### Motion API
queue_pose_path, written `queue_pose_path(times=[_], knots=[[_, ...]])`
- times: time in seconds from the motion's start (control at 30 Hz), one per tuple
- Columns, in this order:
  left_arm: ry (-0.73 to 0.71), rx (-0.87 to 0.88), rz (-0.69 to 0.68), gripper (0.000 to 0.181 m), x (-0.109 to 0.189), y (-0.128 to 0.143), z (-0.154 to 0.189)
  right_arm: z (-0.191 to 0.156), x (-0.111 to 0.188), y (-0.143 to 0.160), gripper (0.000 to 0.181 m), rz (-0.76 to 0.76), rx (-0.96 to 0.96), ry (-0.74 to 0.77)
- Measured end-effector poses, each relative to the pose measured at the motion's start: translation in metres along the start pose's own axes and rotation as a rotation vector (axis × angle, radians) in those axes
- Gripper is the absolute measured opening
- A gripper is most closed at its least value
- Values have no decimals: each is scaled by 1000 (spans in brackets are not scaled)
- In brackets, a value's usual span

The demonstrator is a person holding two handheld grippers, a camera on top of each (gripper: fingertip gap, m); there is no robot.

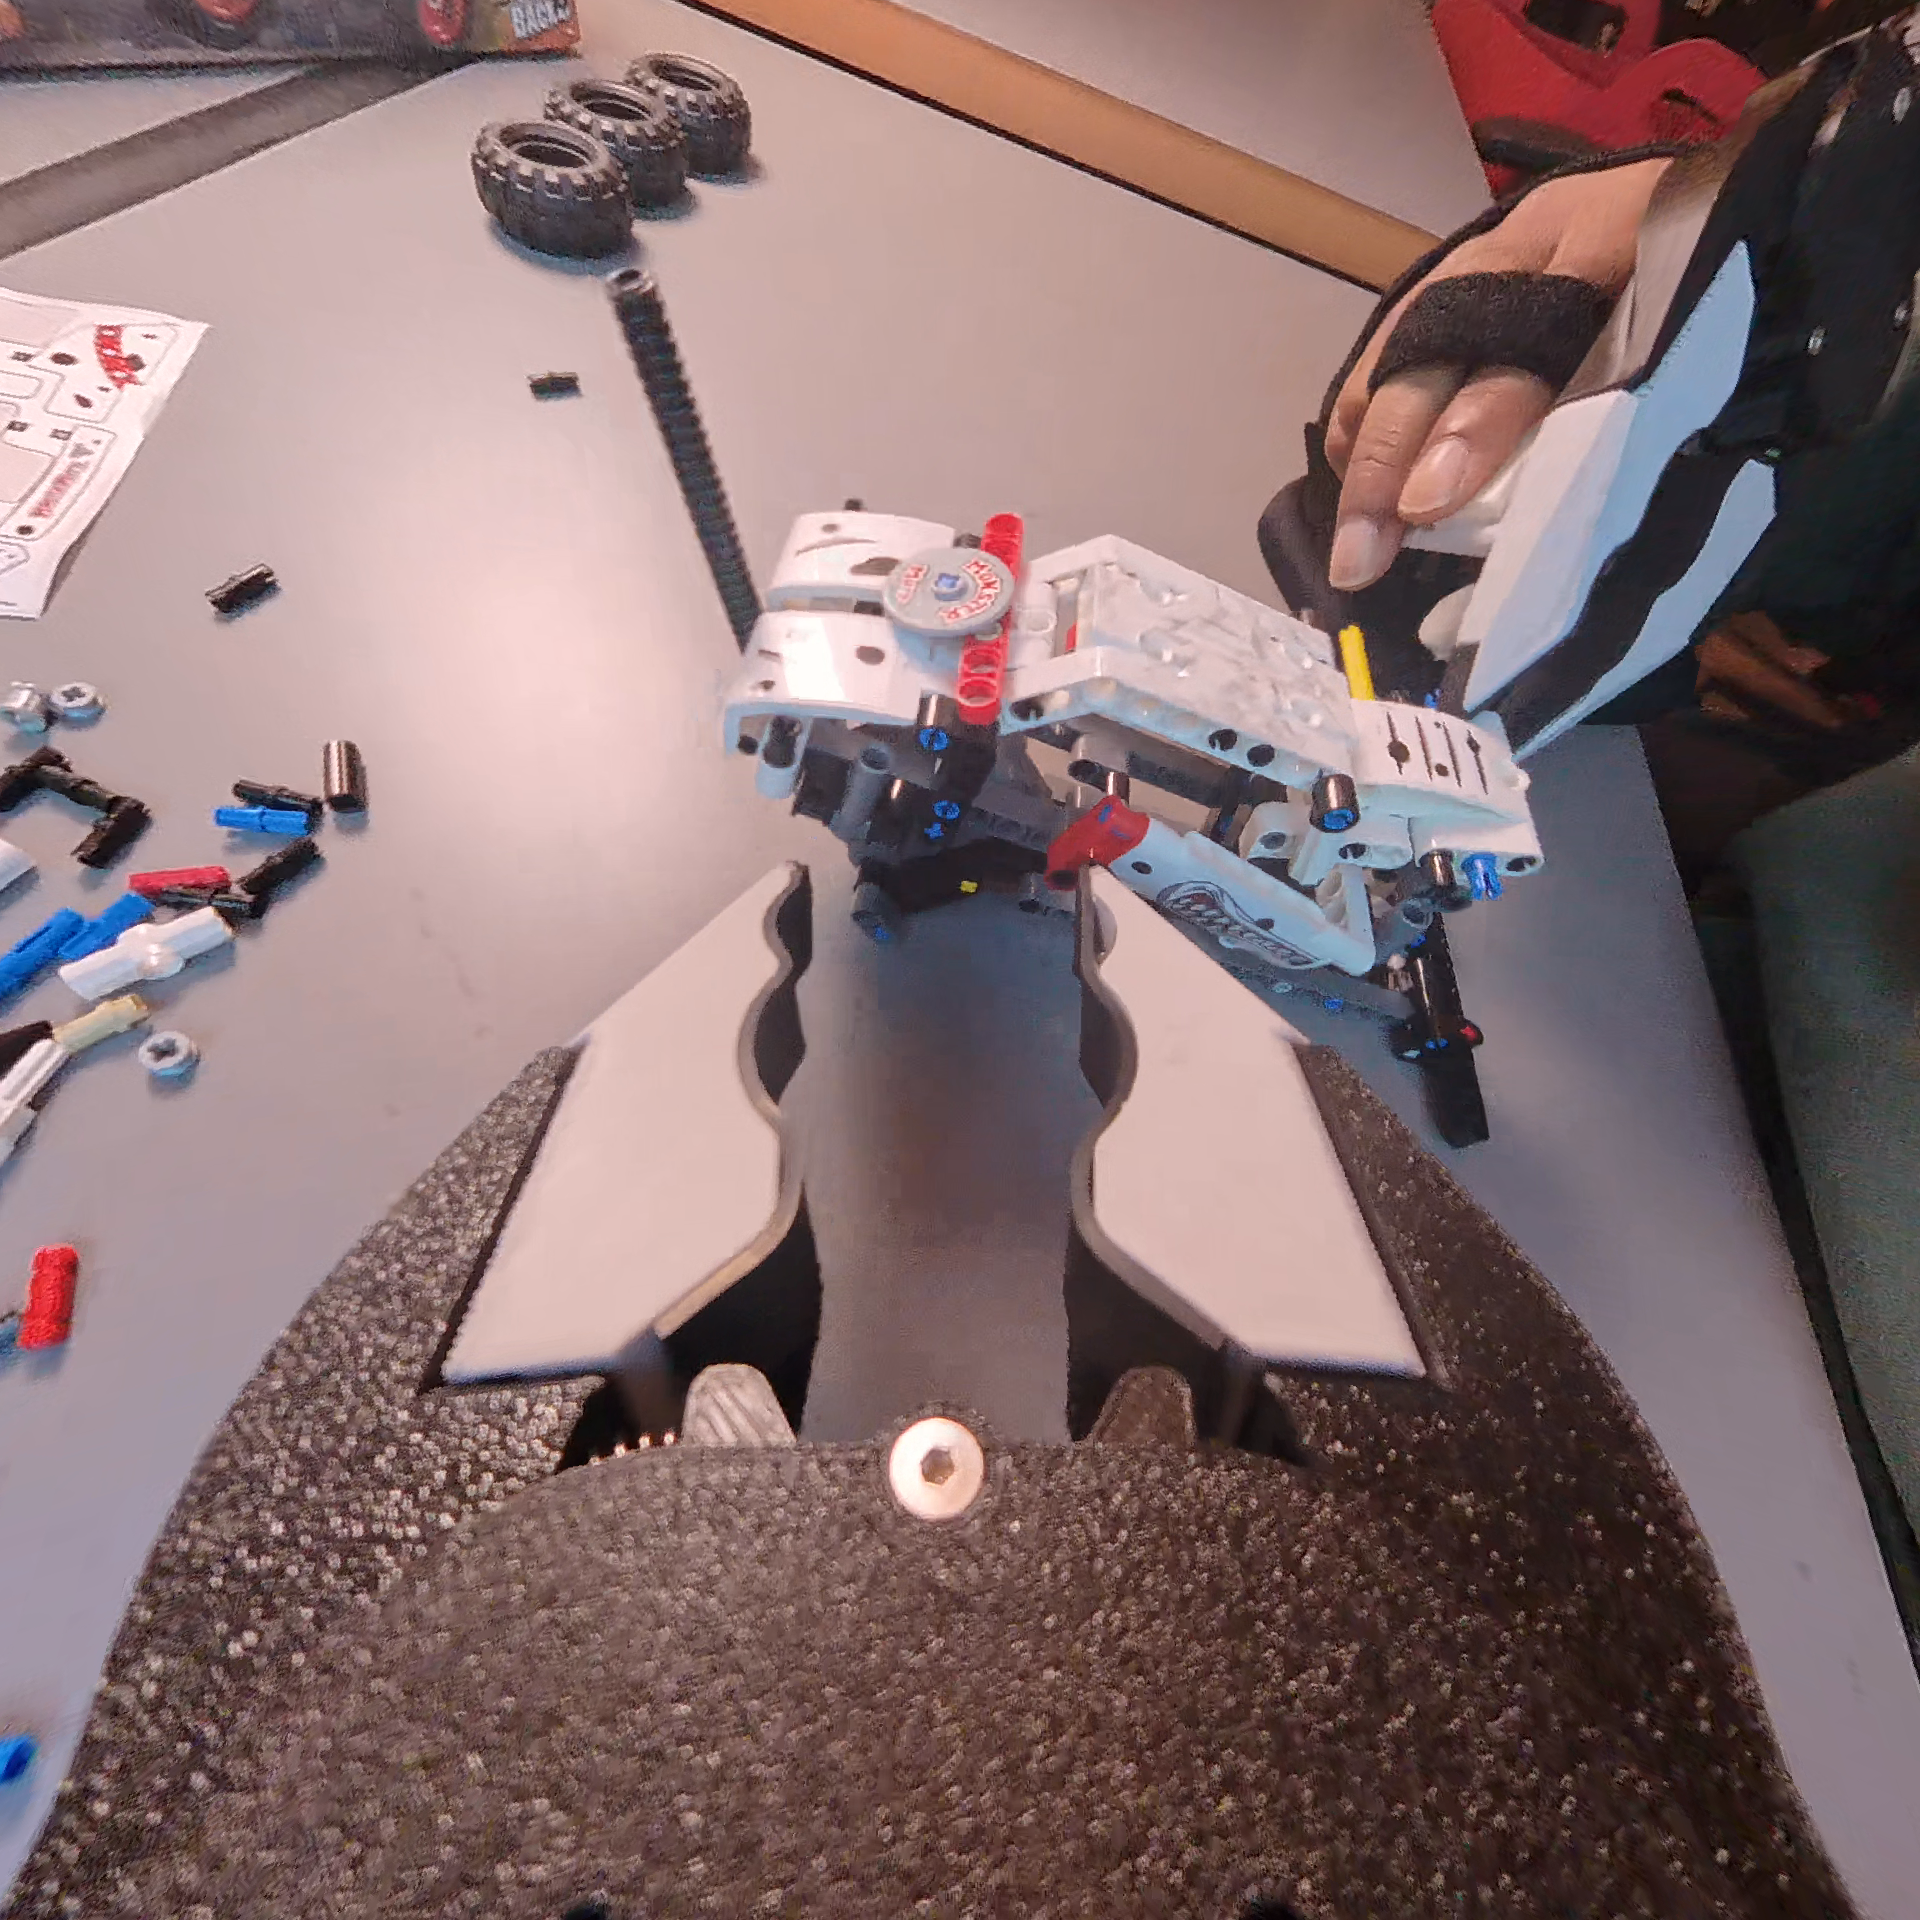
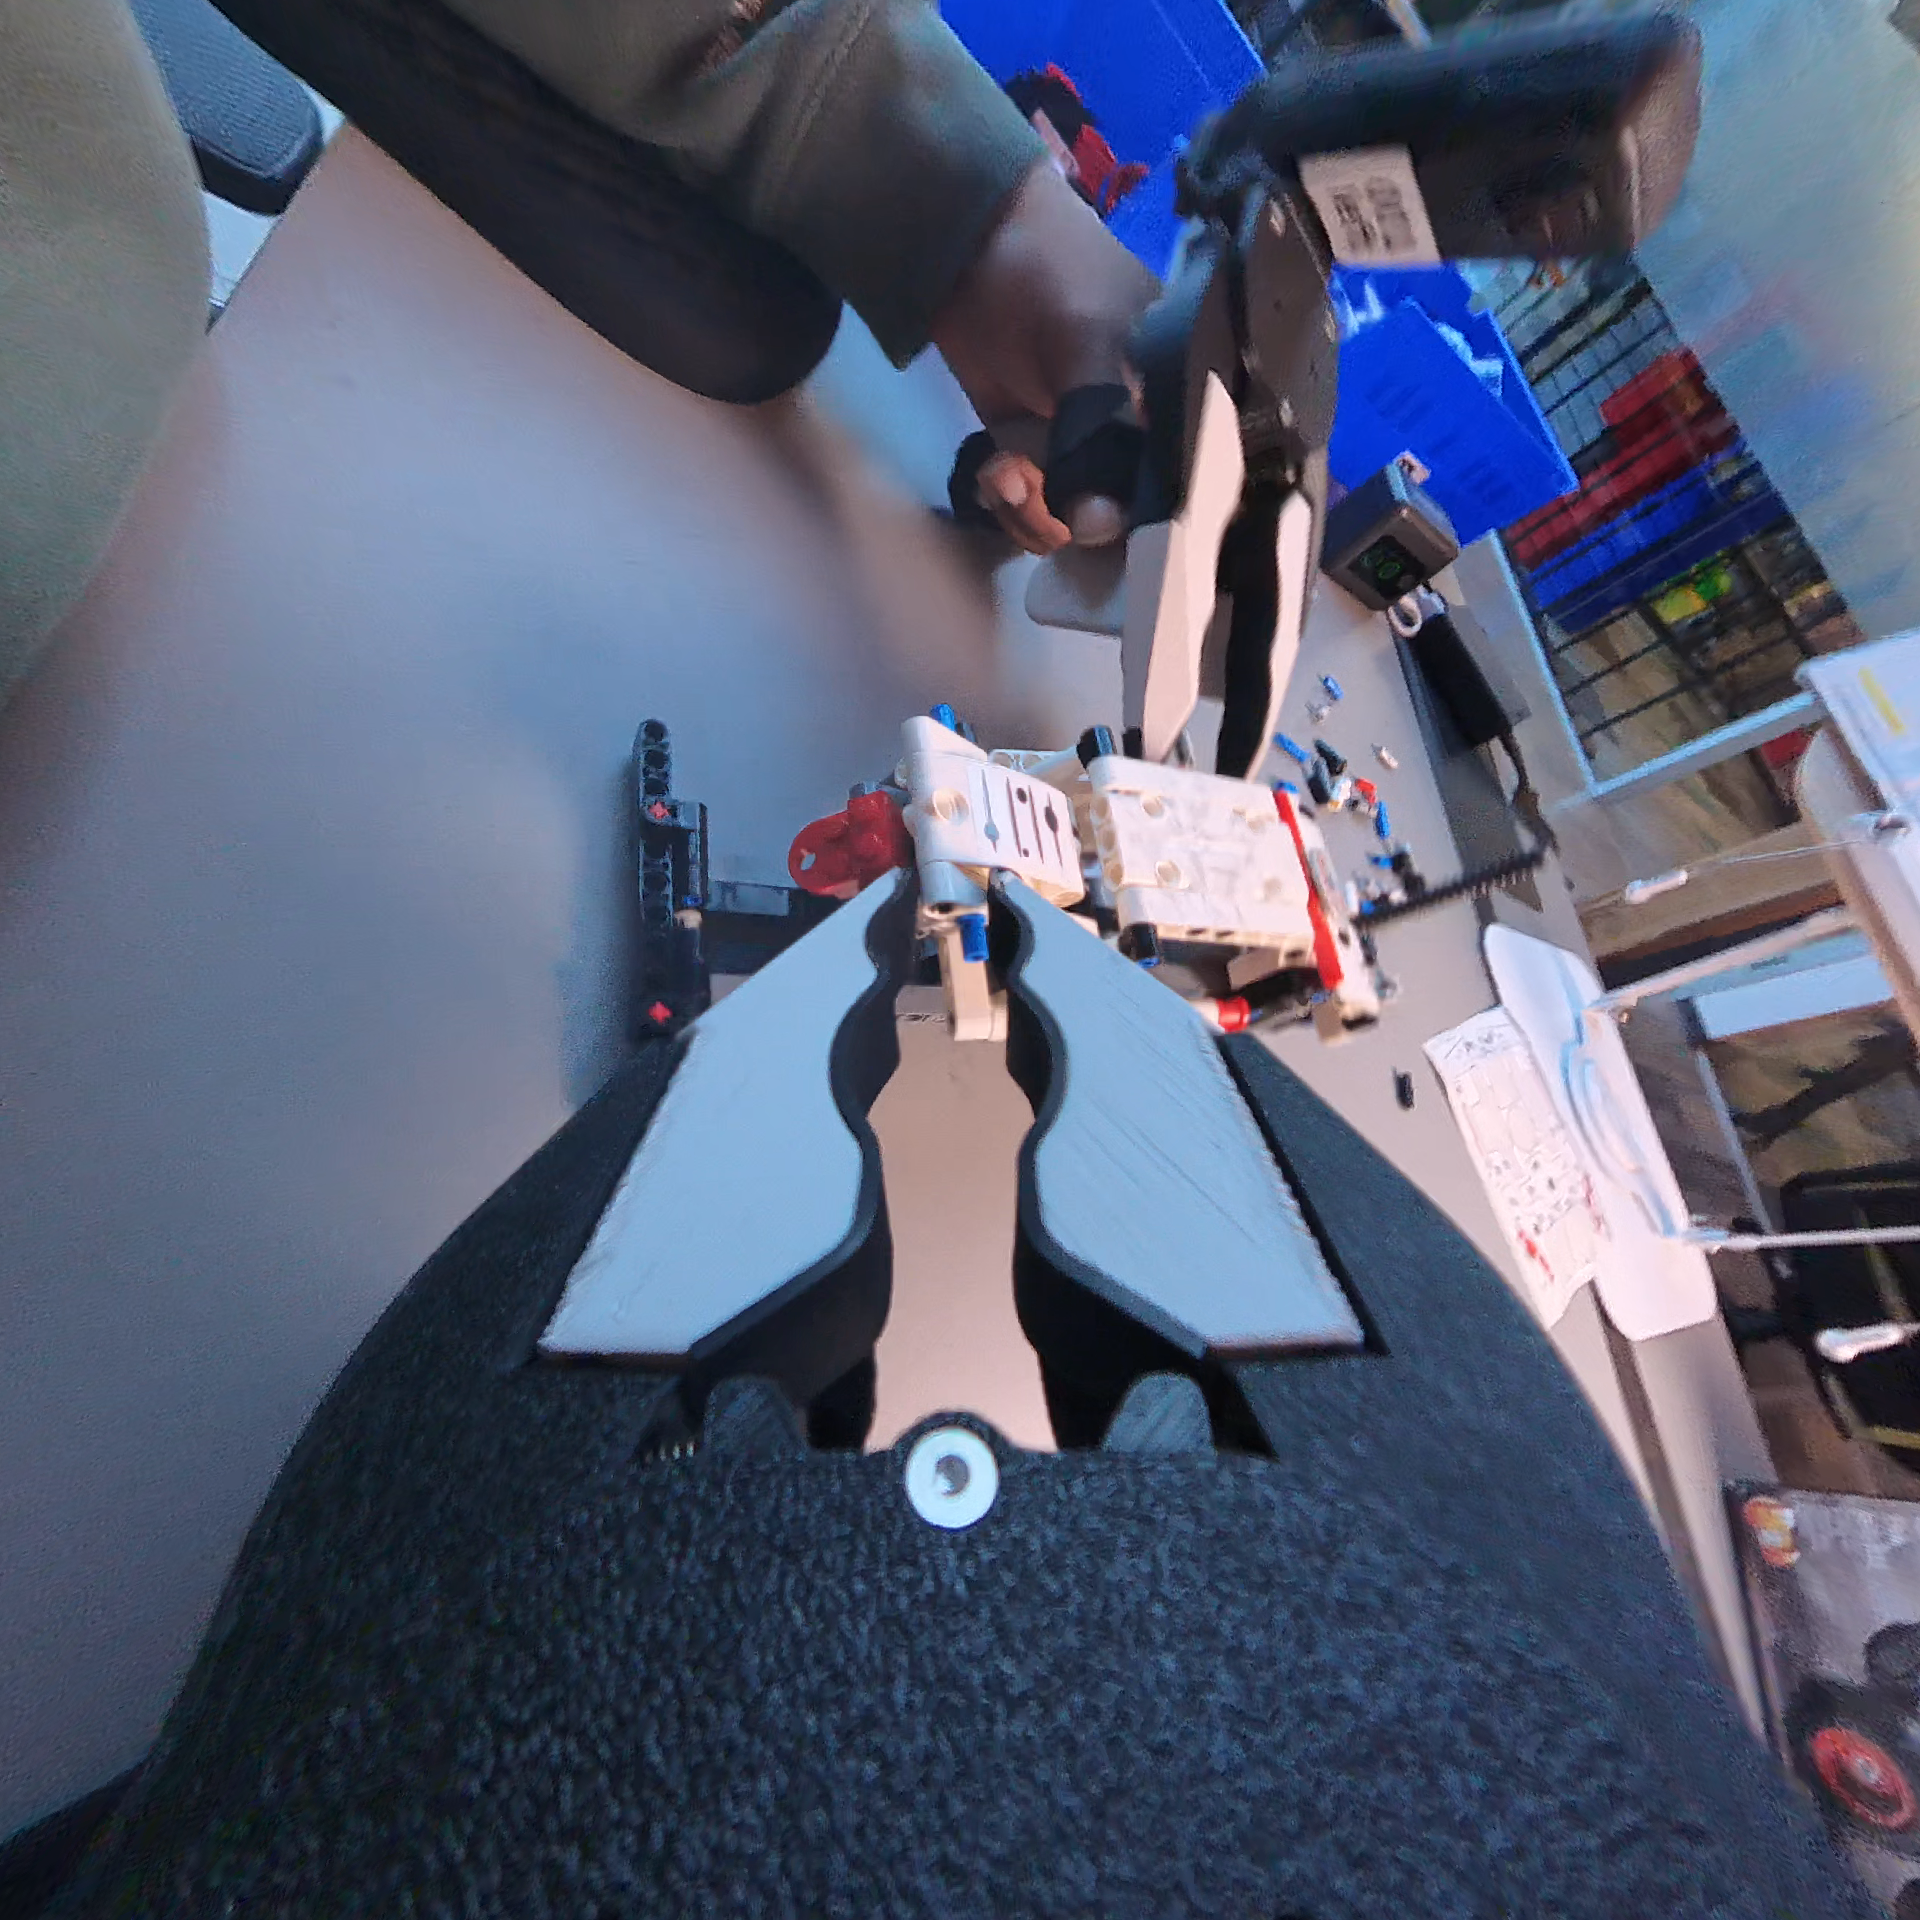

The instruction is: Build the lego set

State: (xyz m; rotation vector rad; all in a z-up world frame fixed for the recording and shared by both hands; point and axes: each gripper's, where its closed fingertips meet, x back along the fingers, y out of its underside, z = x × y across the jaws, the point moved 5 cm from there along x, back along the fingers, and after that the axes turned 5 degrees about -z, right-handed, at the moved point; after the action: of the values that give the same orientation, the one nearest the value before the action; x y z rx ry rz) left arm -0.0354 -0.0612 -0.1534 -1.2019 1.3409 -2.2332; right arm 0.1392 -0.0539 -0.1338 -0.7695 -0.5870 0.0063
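The half-built model (image 1: 1132, 748), white panels over a grey and black frame with red pieces, sits near the worktop (image 1: 935, 343) edge, tilted with one end raised. The right tongs (image 2: 951, 914) are nearly together, clamped on the model's rear white end, a white beam with a blue pin between the tips. The left tongs (image 1: 940, 894) stand apart, tips just beside the model's dark underframe; whether they touch it I cannot tell. A black beam (image 1: 1449, 1039) juts from the frame onto the worktop. A long black ribbed rod (image 1: 686, 447) lies behind the model, with three black tyres (image 1: 613, 151) grouped beyond its far end. Loose pins (image 1: 156, 894) in blue, black, red and white are scattered well to the left, with a sticker sheet (image 1: 62, 447) farther back. A gloved hand (image 1: 1455, 405) grips the right tongs' handle.
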Motion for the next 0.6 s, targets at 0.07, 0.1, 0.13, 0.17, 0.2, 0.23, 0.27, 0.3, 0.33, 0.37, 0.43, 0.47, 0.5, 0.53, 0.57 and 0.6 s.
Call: queue_pose_path(times=[0.07,0.1,0.13,0.17,0.2,0.23,0.27,0.3,0.33,0.37,0.43,0.47,0.5,0.53,0.57,0.6], knots=[[35,-4,-20,53,-4,-4,-5,-3,-1,-3,13,-4,63,6],[38,-9,-27,55,-6,-6,-8,-1,-1,-2,16,-15,85,22],[33,-14,-29,55,-7,-8,-10,1,0,0,18,-25,100,43],[20,-13,-26,54,-9,-10,-13,2,1,2,18,-21,108,57],[9,-11,-18,52,-10,-11,-14,2,2,2,18,-9,110,64],[5,-10,-11,51,-12,-12,-15,2,2,1,16,7,110,74],[3,-7,-8,51,-14,-13,-16,2,1,1,12,20,122,89],[-3,-3,-5,51,-15,-14,-17,0,-1,0,9,23,152,105],[-6,1,-5,50,-16,-15,-18,-1,-5,0,9,18,189,136],[-10,5,-6,48,-16,-16,-20,-1,-8,0,9,13,228,169],[-18,10,-13,48,-18,-18,-22,-1,-10,-1,9,-2,296,218],[-20,10,-14,48,-19,-19,-22,0,-9,-1,13,-2,321,246],[-22,11,-12,48,-20,-19,-22,1,-8,-1,16,1,333,261],[-23,12,-7,47,-21,-20,-21,2,-8,1,16,-2,323,259],[-26,13,-2,46,-22,-20,-21,1,-9,3,12,-11,311,246],[-29,13,1,47,-22,-20,-21,0,-10,3,9,-3,312,246]])
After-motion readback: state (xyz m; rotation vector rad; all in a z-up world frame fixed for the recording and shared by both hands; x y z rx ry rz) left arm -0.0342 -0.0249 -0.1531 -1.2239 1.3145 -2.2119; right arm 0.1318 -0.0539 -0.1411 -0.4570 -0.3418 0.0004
